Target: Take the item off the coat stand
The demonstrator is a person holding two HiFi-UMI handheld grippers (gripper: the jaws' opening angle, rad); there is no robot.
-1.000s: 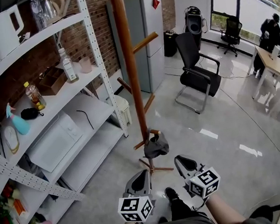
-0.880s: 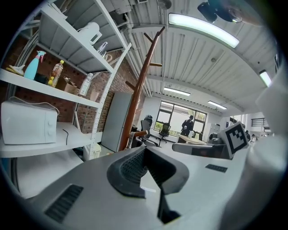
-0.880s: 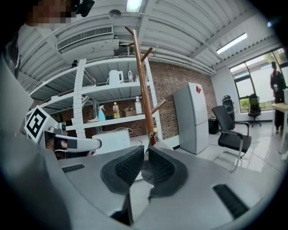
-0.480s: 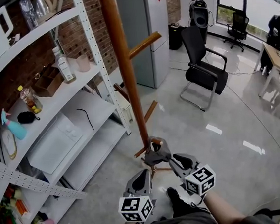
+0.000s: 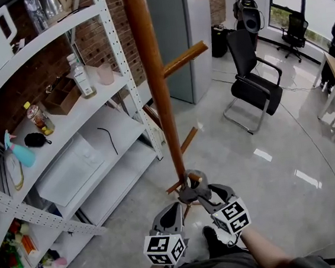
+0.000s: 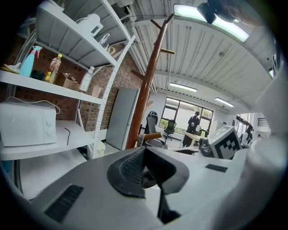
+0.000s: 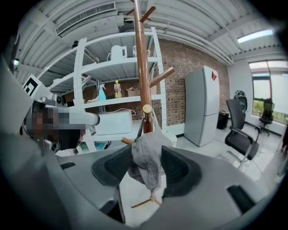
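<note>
Nearest the person, the left gripper [image 6: 144, 173] hangs low with its jaws brought together and nothing between them, taking no part in the work. Just ahead of it the right gripper [image 7: 147, 173] reaches forward with its jaws set about a cap's thickness apart, and the grey cap [image 7: 145, 148] fills that gap, its bunched cloth meeting both pads. It looks like a real pinch, though how firmly the pads press cannot be told from here. The cap hangs from a low peg [image 7: 146, 108] of the coat stand [image 5: 153, 84], draped over the peg's knobbed end, so it is gripped but not yet off. To do this step well, I would carry the cap up and outward along the peg's slant until the cloth clears the knob, and only then draw it back towards the body. A straight downward or sideways tug would likely snag the cloth on the knob and could rock the stand on its narrow feet. Keep the pinch steady during the lift, since loose cloth can slip out of the pads. Behind the stand on the left is a white shelving unit [image 5: 117, 58] holding bottles and a microwave, then a grey fridge [image 5: 198, 26], and further right an office chair [image 5: 254, 85].
</note>
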